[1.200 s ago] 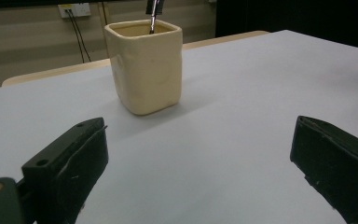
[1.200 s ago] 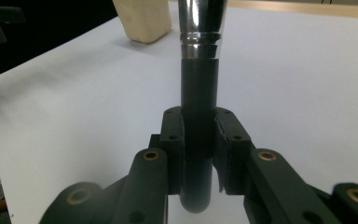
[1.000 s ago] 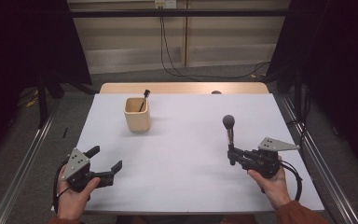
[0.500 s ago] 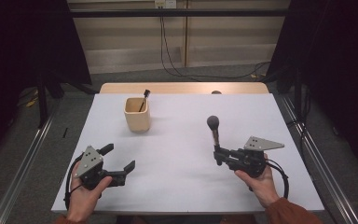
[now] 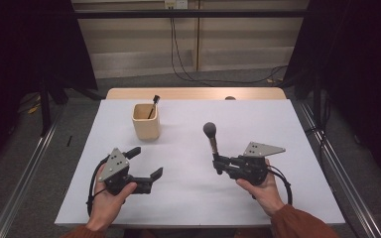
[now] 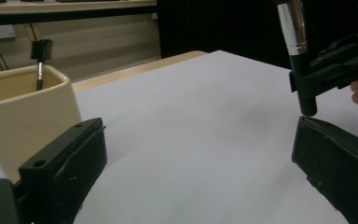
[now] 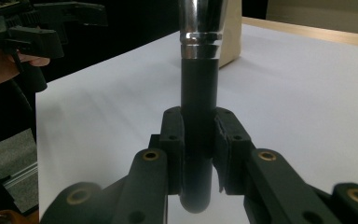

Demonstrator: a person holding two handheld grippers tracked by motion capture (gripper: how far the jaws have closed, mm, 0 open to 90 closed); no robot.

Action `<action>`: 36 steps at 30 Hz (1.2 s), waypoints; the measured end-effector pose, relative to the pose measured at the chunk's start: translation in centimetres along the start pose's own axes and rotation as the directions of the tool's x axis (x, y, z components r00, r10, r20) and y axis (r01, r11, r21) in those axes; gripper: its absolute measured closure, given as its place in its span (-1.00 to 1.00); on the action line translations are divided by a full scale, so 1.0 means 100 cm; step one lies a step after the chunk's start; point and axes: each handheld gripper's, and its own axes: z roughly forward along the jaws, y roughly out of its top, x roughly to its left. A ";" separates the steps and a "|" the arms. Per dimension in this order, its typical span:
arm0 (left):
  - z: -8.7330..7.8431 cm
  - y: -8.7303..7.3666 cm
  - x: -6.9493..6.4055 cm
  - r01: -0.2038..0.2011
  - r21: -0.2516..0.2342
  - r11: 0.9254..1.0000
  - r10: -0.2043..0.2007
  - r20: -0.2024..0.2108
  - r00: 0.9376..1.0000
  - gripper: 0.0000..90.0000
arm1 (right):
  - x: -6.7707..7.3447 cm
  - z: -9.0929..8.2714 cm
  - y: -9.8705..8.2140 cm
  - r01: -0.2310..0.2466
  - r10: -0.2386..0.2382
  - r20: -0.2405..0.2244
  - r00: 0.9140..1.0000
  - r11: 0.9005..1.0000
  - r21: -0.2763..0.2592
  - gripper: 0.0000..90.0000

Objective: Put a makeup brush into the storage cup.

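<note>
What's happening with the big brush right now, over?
Right gripper shut on big brush, upright. Left gripper open, empty. Cup holds small brush. Path clear.

We see a white table (image 5: 287,129) with a wooden far edge. A beige cup (image 5: 145,121) stands on its far left part, holding a thin brush (image 5: 153,105). Black cables (image 5: 181,59) trail across the grey floor behind.

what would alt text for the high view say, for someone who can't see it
Seen from above, a person's right tool is shut on the handle of a makeup brush, holding it upright over a white table. The left tool is open and empty, and a beige cup with a small brush stands farther back.
</note>
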 end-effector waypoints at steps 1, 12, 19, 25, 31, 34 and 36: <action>0.003 0.002 -0.001 -0.001 -0.003 1.000 0.001 0.006 1.000 -0.93 | 0.000 0.001 0.001 0.001 -0.001 -0.004 1.000 1.000 0.000 0.69; 0.033 0.028 -0.019 -0.008 -0.031 0.999 0.010 0.085 0.996 -0.93 | 0.005 0.019 0.009 0.013 -0.013 -0.037 0.999 1.000 -0.013 0.69; 0.049 0.037 -0.027 -0.008 -0.047 0.999 0.013 0.118 0.993 -0.93 | 0.008 0.027 0.011 0.019 -0.020 -0.061 0.998 1.000 -0.015 0.69; 0.067 0.040 -0.027 0.004 -0.049 0.999 0.002 0.120 0.993 -0.93 | 0.008 0.031 0.009 0.016 -0.018 -0.073 0.997 1.000 -0.026 0.69; 0.078 0.041 -0.031 0.010 -0.045 0.999 -0.004 0.136 0.991 -0.91 | 0.008 0.034 0.007 0.014 -0.015 -0.075 0.997 1.000 -0.023 0.69; 0.083 0.039 -0.034 -0.006 -0.032 0.999 0.010 0.130 0.991 -0.92 | 0.009 0.037 0.006 0.015 -0.016 -0.076 0.997 1.000 -0.020 0.69; 0.085 0.037 -0.036 -0.017 -0.022 1.000 0.020 0.138 0.990 -0.92 | 0.010 0.039 0.005 0.019 -0.020 -0.080 0.997 1.000 -0.016 0.69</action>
